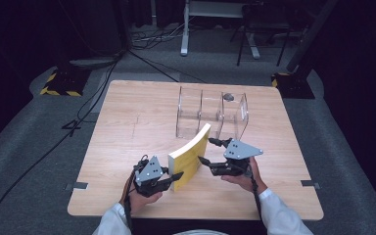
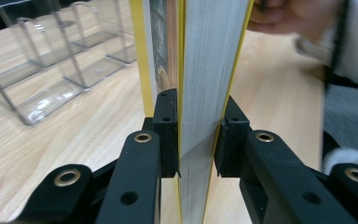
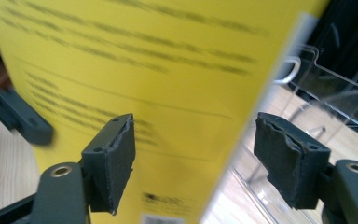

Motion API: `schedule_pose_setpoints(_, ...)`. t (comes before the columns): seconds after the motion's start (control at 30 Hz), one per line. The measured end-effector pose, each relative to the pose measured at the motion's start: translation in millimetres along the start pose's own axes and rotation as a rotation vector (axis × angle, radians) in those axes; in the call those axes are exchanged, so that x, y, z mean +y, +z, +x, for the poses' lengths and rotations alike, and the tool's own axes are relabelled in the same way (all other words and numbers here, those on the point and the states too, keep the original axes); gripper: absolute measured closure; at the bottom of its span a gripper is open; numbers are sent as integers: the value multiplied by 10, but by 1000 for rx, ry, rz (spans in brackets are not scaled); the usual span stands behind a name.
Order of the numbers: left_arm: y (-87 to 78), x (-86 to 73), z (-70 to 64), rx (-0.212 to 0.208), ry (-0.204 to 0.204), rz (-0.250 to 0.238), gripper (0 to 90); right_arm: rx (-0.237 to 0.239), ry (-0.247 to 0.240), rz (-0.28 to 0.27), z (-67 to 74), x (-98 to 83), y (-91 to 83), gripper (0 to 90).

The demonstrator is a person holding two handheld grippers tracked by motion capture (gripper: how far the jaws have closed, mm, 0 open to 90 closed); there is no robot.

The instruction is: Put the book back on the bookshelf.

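Note:
A thick yellow book (image 1: 191,156) stands upright on one edge on the wooden table (image 1: 127,122), leaning slightly. My left gripper (image 1: 176,177) holds its near lower corner. In the left gripper view, both pads press on the book (image 2: 209,70), one on each cover, so the left gripper (image 2: 196,135) is shut on it. My right gripper (image 1: 205,150) is on the book's right side, with its jaws spread wide and pointing at the cover. In the right gripper view, the blurred yellow cover (image 3: 144,70) lies just beyond the open right gripper (image 3: 193,158), whose pads are not touching it.
A clear acrylic rack (image 1: 213,112) with upright dividers stands behind the book, and a small dark object (image 1: 228,97) sits in its right compartment. The rack (image 2: 51,70) is on the left in the left gripper view. Black stands and cables lie on the floor beyond the table.

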State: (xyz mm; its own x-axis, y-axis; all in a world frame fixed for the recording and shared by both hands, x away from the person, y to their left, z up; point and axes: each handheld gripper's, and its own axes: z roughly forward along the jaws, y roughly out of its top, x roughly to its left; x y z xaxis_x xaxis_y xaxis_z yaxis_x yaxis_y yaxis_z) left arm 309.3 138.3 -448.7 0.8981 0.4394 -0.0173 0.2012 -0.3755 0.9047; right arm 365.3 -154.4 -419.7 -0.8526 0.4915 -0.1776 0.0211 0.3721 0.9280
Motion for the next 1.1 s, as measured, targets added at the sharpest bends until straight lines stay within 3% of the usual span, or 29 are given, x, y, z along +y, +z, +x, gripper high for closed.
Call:
schedule_pose_setpoints(0.07,-37,-18,-1,-65,21,-2,750,73,17,23,-92,-63,-42,224)
schedule_pose_setpoints(0.17,-60,-22,8,-133,43,1,744,193,26,36,-145,-110,-78,240)
schedule_pose_setpoints(0.23,-56,-19,16,-145,45,0,740,257,-3,47,-122,-126,-80,273)
schedule_pose_setpoints(0.3,-55,-15,29,-148,52,3,737,317,-23,60,-70,-150,-51,383)
schedule_pose_setpoints(0.4,-86,-29,81,-106,52,8,729,301,-61,65,-6,-172,-37,430)
schedule_pose_setpoints(0.5,-139,-63,167,-39,29,9,669,366,-11,48,-84,-196,-83,621)
schedule_pose_setpoints(0.63,-167,-69,193,-24,42,27,620,421,-68,38,-13,-201,-153,715)
schedule_pose_setpoints(0.73,-187,-64,161,-52,69,32,608,469,-129,26,85,-204,-229,747)
schedule_pose_setpoints(0.87,-209,-68,135,-76,85,38,623,501,-141,20,167,-205,-225,725)
schedule_pose_setpoints(1.0,-216,-84,122,-78,83,37,638,469,-153,34,264,-215,-101,713)
schedule_pose_setpoints(1.1,-205,-89,136,-71,74,31,638,442,-131,23,264,-227,-63,739)
